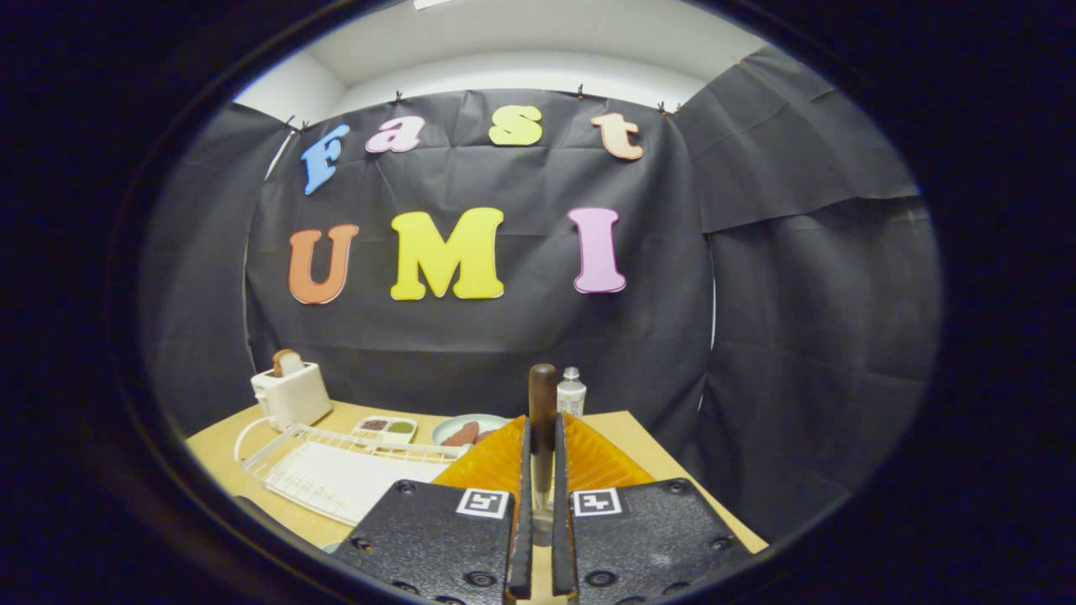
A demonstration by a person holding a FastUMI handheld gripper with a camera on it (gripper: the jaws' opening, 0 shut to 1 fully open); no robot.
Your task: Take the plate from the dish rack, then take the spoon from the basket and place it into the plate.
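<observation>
From the toaster holding a bread slice, past the white dish rack, sauce tray and plate already lying flat on the table, the gripper is raised, pointing level, fingers closed narrowly on the spoon, whose dark handle stands upright beyond them; the plate lies ahead and slightly left, the small bottle behind; gripped on its thin shank, the spoon could pivot or slip during lowering, missing the plate
</observation>
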